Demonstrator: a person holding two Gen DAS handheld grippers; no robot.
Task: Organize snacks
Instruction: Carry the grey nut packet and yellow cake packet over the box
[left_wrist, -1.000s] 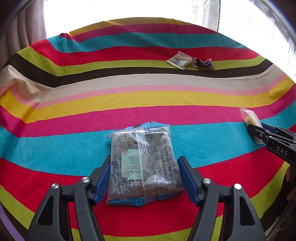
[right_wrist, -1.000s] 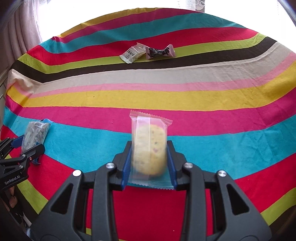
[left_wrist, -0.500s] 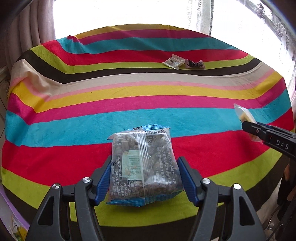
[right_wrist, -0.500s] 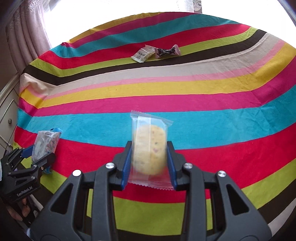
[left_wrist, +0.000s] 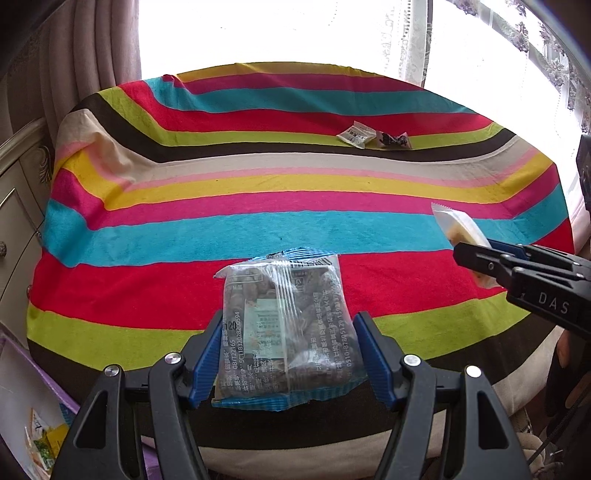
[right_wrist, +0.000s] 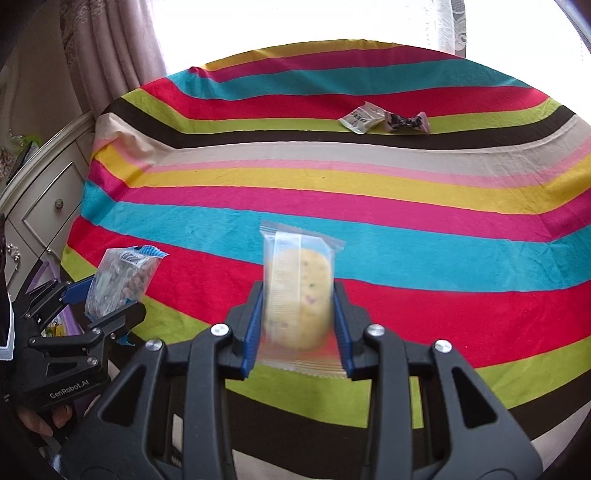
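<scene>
Overall, a striped cloth (left_wrist: 258, 184) covers the table, with a pale cabinet (right_wrist: 44, 192) at its left edge. Nearer the camera, the left gripper (left_wrist: 288, 354) clamps a clear bag of brown snacks (left_wrist: 284, 328) by its sides, held above the cloth's near edge. Beside it, the right gripper (right_wrist: 297, 321) clamps a wrapped round cookie (right_wrist: 299, 291) upright between its blue pads. Far across the cloth, a small white packet (left_wrist: 356, 134) lies touching a dark wrapped candy (left_wrist: 395, 140), well apart from both grippers.
</scene>
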